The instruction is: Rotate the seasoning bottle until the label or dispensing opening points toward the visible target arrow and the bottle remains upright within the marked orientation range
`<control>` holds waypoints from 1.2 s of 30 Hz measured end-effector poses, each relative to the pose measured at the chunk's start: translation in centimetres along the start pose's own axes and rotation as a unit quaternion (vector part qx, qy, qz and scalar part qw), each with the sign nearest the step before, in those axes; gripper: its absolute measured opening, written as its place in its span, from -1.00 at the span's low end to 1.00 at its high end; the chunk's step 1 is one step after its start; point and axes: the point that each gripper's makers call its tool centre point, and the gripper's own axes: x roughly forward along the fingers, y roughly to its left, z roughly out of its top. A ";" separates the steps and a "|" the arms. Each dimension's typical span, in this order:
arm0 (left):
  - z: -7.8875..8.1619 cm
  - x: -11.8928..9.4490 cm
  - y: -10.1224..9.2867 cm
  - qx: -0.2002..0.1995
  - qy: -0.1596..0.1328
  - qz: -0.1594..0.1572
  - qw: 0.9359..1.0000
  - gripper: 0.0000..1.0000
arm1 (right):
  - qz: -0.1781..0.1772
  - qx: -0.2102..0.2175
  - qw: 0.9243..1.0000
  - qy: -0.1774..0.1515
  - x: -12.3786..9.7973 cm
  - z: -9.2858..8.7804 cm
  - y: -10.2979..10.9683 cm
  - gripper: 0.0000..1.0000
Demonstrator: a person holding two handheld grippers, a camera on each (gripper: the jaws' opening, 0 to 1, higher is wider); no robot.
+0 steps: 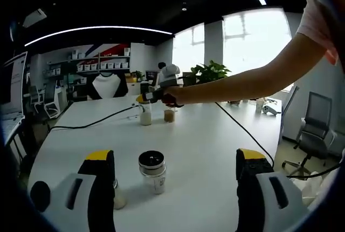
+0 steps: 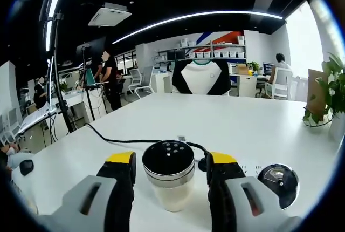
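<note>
Left gripper (image 1: 175, 175): jaws held apart, a black-lidded seasoning bottle (image 1: 152, 171) upright on the white table (image 1: 205, 140) between them, untouched. Right gripper (image 2: 170, 175): jaws set closely beside a perforated-lid shaker (image 2: 168, 174); contact cannot be told. Farther off, the person's arm (image 1: 253, 78) is extended across the table.

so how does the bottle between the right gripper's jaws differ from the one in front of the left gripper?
The right gripper has its jaws close on either side of the shaker bottle; contact unclear. The near bottle stands free, ahead of the wide-open left gripper.
The shaker bottle's black cap shows dispensing holes; the near bottle's cap looks smooth, holes not discernible.
Shared: both upright on the white table, with a black cap, metal collar and pale body.
</note>
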 end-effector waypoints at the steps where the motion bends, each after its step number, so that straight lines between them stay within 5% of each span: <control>1: 0.0 0.0 0.0 0.000 0.000 0.000 1.000 0.98 | 0.000 0.001 1.000 0.001 0.6 0.0 -0.5 0.02; 10: -0.5 -0.2 0.1 -0.002 0.007 0.001 1.000 0.97 | 0.004 -0.024 1.000 0.012 1.1 -0.7 0.1 -0.25; 36: -0.1 -0.6 0.6 0.003 0.000 0.001 1.000 0.95 | -0.012 -0.035 0.999 -0.008 -0.9 0.0 0.9 -0.29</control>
